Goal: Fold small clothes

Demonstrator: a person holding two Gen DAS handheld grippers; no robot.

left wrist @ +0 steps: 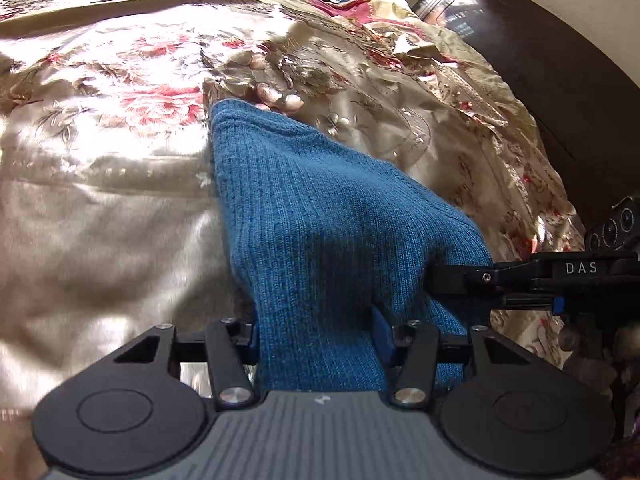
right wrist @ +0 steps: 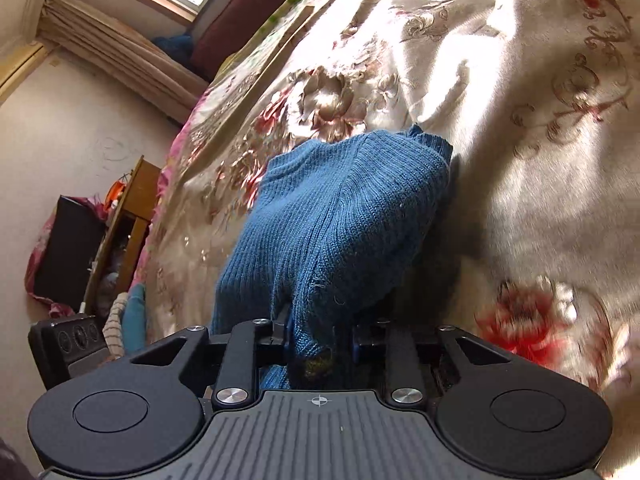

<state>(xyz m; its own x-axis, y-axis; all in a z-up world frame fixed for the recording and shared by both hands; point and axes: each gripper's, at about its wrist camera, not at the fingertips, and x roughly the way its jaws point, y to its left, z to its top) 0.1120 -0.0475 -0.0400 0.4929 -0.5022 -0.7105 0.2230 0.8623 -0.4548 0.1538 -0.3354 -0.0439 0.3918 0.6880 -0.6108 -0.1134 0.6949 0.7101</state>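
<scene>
- Blue knit garment (left wrist: 320, 216) is lifted off the bed, hanging bunched between your two grippers; far end droops onto the floral bedspread (left wrist: 100, 160), toward the bed's right edge by the dark headboard (left wrist: 560, 80).
- Left gripper (left wrist: 316, 344): jaws clamped on a thick wad of knit.
- Right gripper (right wrist: 320, 340): jaws clamped on a narrower bunch near a loose edge.
- Risk: your right grip sits near the hem, so a pull apart could slip it out.
- Risk: you've grabbed bunched layers, so the fold may come out crooked.
- Risk: the slick satin could let the trailing end slide.
</scene>
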